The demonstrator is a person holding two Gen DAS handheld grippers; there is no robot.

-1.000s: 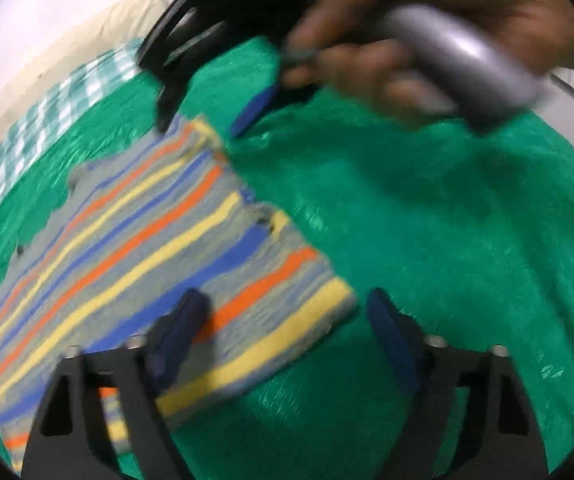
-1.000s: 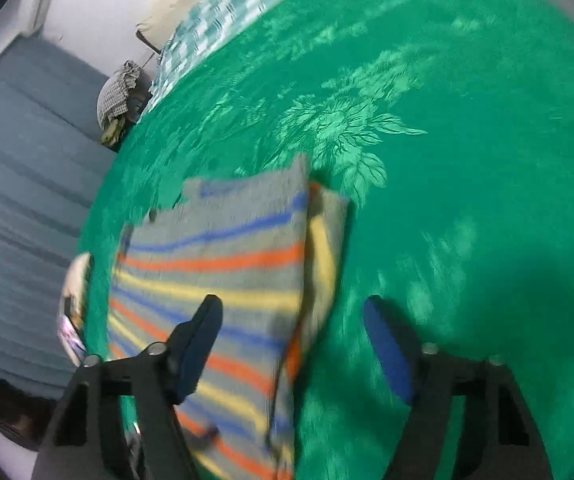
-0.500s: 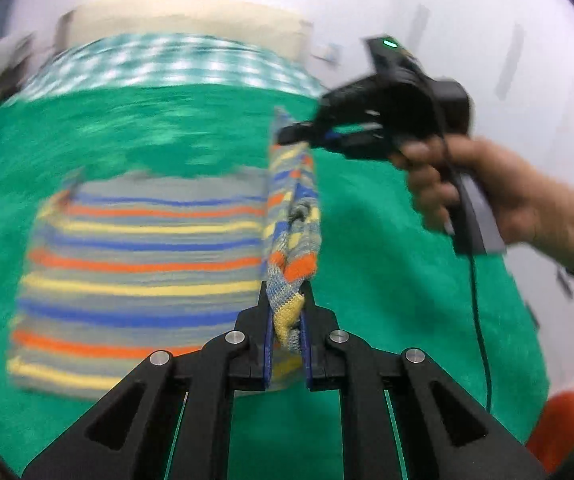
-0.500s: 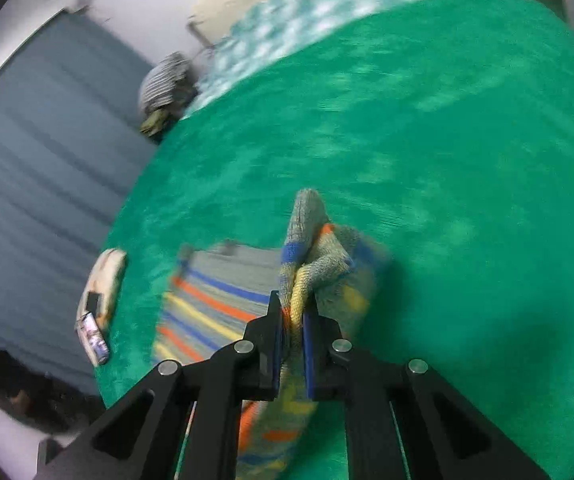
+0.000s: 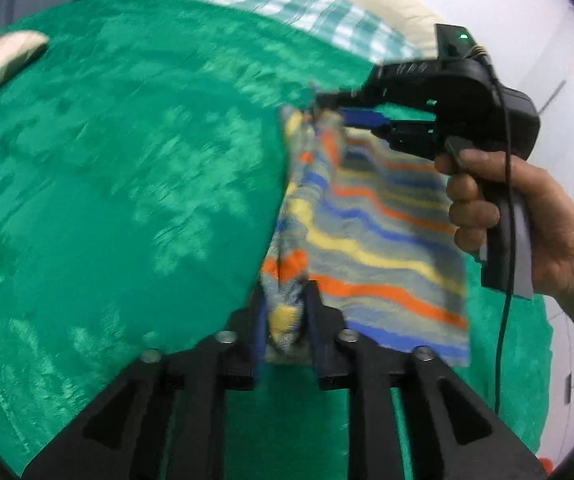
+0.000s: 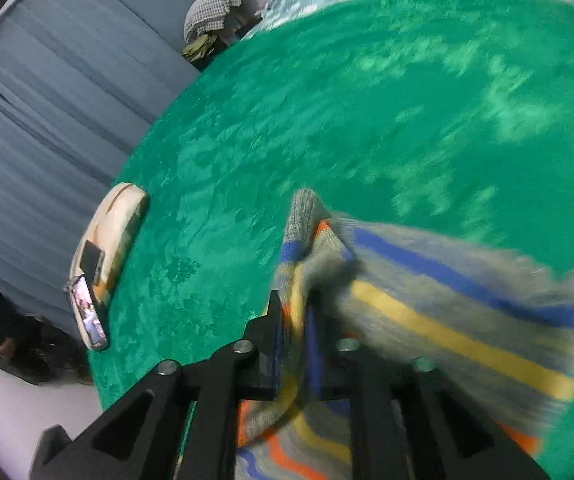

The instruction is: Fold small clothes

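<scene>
A small knitted garment (image 5: 367,224) with grey, blue, yellow and orange stripes hangs lifted above the green blanket (image 5: 127,184). My left gripper (image 5: 285,320) is shut on one corner of it. My right gripper (image 6: 293,320) is shut on another corner, and the cloth (image 6: 447,308) drapes to the right of it. In the left wrist view the right gripper (image 5: 327,106) shows at the garment's far top corner, held by a hand (image 5: 527,216). The cloth hangs stretched between the two grippers.
The green blanket (image 6: 367,100) covers a bed. A checked sheet (image 5: 295,8) and cream pillow lie at its far end. A cream cushion with two phones (image 6: 103,256) lies at the bed's left edge. Blue curtains (image 6: 47,100) and a clothes pile (image 6: 215,12) stand beyond.
Both grippers closed on the garment's corners, then lifted it off the blanket. It now hangs in the air between them, off to the right.
</scene>
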